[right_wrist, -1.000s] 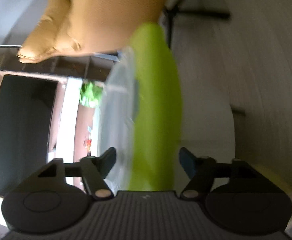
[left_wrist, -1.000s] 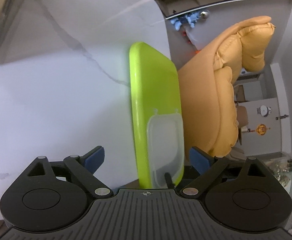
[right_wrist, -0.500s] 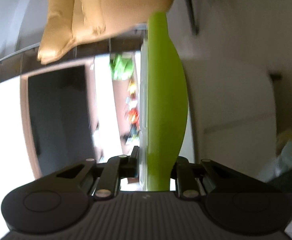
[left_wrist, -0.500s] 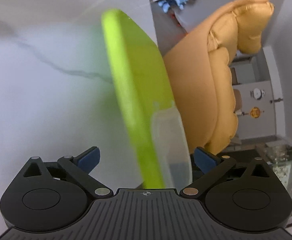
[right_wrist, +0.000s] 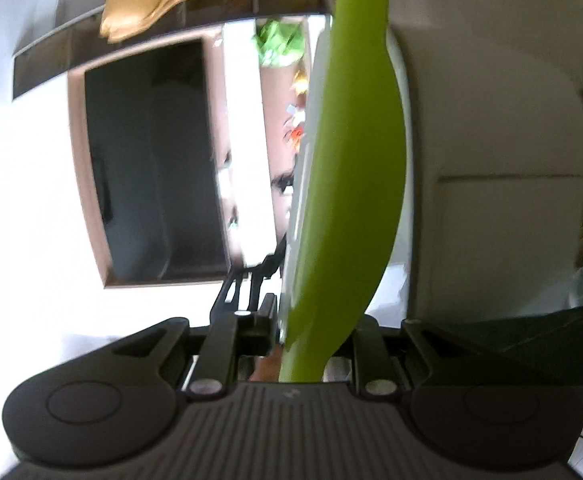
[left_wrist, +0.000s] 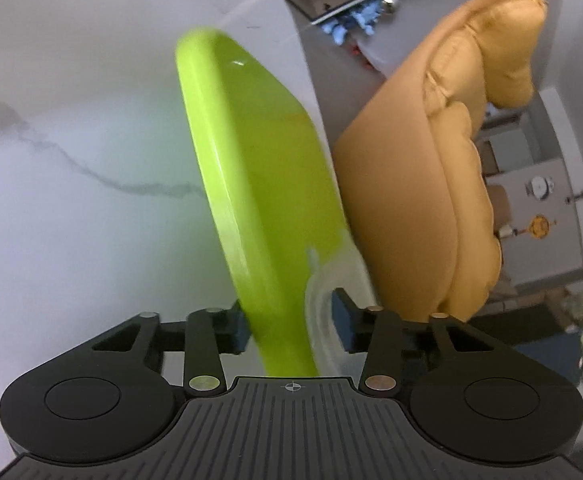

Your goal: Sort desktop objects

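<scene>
Bright, even daylight; blown-out white glare and motion blur in the right wrist view, fisheye bending at edges.

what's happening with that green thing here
A person is holding a lime-green tray edge-on with two tools. The left hand-held gripper is closing on one end, which also carries a clear plastic piece. The right hand-held gripper has the other end between its jaws, which are opening slightly. A white marble table lies behind.
</scene>
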The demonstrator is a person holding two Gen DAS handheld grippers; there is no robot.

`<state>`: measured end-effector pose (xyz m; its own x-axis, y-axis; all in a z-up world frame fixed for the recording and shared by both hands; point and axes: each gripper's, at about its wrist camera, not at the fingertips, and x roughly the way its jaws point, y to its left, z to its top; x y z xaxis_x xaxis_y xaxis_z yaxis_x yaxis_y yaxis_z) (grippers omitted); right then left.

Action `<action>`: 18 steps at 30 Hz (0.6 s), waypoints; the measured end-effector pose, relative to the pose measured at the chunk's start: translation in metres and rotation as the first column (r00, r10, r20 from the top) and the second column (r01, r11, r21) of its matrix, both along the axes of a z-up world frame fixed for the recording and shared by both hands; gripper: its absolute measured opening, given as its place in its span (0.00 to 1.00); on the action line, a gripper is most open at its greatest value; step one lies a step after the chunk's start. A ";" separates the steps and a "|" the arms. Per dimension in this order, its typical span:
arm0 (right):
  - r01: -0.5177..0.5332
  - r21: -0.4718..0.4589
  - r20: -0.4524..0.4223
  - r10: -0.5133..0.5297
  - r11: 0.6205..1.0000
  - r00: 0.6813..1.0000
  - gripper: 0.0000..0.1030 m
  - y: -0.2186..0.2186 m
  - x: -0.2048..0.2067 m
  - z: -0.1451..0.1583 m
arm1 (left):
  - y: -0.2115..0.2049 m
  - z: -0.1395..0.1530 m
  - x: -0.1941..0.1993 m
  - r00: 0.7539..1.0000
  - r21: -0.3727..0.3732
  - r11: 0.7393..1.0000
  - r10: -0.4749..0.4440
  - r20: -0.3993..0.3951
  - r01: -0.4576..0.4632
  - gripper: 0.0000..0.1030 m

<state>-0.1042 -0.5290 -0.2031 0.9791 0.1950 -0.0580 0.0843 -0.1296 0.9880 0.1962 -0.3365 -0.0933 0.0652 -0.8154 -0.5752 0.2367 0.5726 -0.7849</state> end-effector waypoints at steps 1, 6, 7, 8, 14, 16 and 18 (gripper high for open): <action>0.040 -0.012 -0.031 -0.041 0.999 0.999 0.26 -0.001 -0.004 -0.001 | 0.002 0.000 -0.008 1.000 -0.002 1.000 -0.003 0.000 0.003 0.40; 0.262 -0.033 -0.142 -0.264 0.965 0.954 0.45 0.011 -0.021 -0.005 | 0.011 -0.004 -0.041 0.999 -0.021 0.999 0.036 -0.025 -0.037 0.40; 0.303 -0.034 -0.170 -0.305 0.952 0.937 0.65 0.020 -0.022 -0.005 | 0.010 -0.005 -0.043 0.999 -0.018 0.999 0.040 -0.037 -0.040 0.40; 0.344 -0.033 -0.200 -0.343 0.939 0.918 0.81 0.031 -0.023 -0.007 | 0.009 -0.006 -0.045 0.998 -0.015 0.999 0.043 -0.048 -0.044 0.40; 0.409 -0.022 -0.193 -0.405 0.912 0.894 0.66 0.066 -0.013 0.000 | 0.013 -0.003 -0.054 0.998 -0.007 0.998 0.055 -0.011 -0.055 0.42; 0.422 -0.084 -0.201 -0.430 0.903 0.880 0.58 0.070 -0.008 0.012 | 0.014 -0.006 -0.057 0.999 0.005 0.998 0.055 0.000 -0.055 0.43; 0.428 -0.148 -0.210 -0.452 0.891 0.867 0.40 0.074 -0.002 0.025 | 0.015 -0.010 -0.059 0.999 0.007 0.999 0.053 0.000 -0.053 0.48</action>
<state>-0.1058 -0.4555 -0.1779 0.9180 -0.2705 -0.2901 0.2681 -0.1159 0.9564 0.1373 -0.3211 -0.1038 0.1076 -0.8066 -0.5813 0.2058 0.5901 -0.7807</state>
